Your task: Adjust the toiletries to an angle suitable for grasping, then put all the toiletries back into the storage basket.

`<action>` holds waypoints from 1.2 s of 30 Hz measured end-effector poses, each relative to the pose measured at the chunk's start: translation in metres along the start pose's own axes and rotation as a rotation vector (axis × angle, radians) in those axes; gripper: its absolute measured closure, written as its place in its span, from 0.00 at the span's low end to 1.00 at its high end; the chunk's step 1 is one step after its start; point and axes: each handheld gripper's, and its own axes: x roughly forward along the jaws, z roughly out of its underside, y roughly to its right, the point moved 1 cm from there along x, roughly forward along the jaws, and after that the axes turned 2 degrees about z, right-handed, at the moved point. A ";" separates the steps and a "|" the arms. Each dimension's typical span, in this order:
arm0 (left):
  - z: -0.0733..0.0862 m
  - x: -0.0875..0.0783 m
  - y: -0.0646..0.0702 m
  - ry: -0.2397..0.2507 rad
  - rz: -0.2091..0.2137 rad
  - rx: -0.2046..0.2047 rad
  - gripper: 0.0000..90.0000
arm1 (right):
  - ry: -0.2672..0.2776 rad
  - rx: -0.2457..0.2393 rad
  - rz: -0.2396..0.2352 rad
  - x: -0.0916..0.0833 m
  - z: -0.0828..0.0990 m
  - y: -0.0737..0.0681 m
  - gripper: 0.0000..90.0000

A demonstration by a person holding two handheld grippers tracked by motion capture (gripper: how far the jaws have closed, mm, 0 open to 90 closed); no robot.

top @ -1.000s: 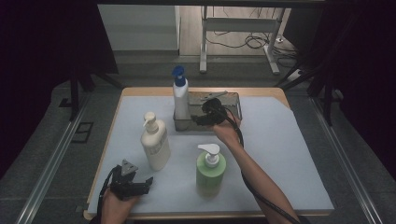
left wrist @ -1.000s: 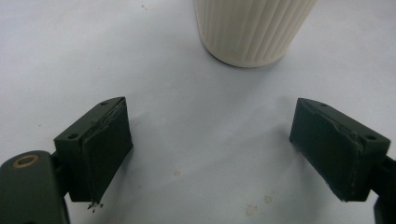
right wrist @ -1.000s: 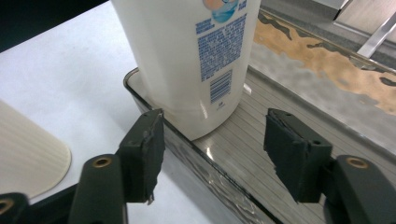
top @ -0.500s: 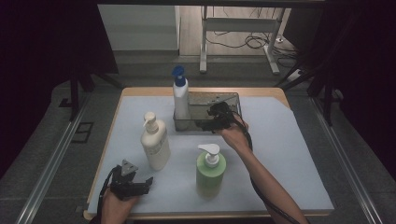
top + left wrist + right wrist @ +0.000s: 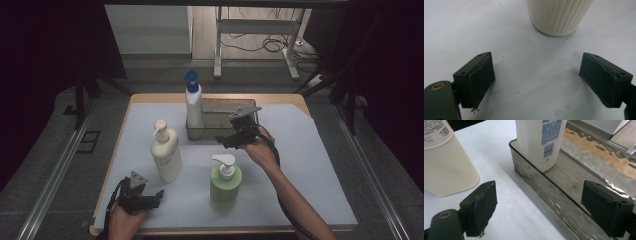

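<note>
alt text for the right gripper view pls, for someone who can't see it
The right gripper, its two black jaws open and empty, hangs over the near wall of a shiny metal tray that holds a white bottle with a barcode label. A ribbed cream bottle stands on the white table cover beside the tray.

In the right gripper view, the white bottle [image 5: 541, 142] beyond the right gripper [image 5: 549, 212] is cut off at the top edge, so its pump is lost; its label print is too small to be read. The cream bottle [image 5: 446, 162], ahead and left of the jaws, is cropped by the left and top edges. Ahead of the left gripper [image 5: 544, 82], the cream bottle's base alone is seen (the rest cut off above).
</note>
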 end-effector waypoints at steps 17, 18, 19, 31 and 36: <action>0.000 0.000 0.000 0.000 -0.001 0.001 0.14 | 0.022 0.019 -0.034 -0.024 0.019 0.000 0.02; 0.000 0.000 0.000 0.000 0.000 -0.001 0.14 | 0.021 0.019 -0.036 -0.025 0.021 0.000 0.02; 0.000 0.000 0.000 0.000 0.000 0.000 0.14 | 0.019 0.018 -0.039 -0.026 0.023 0.001 0.02; 0.000 0.000 0.000 0.000 -0.001 0.001 0.14 | 0.003 0.016 -0.040 -0.043 0.043 0.001 0.02; 0.000 0.000 0.000 0.000 -0.001 0.001 0.14 | 0.005 0.030 -0.037 -0.052 0.052 0.002 0.02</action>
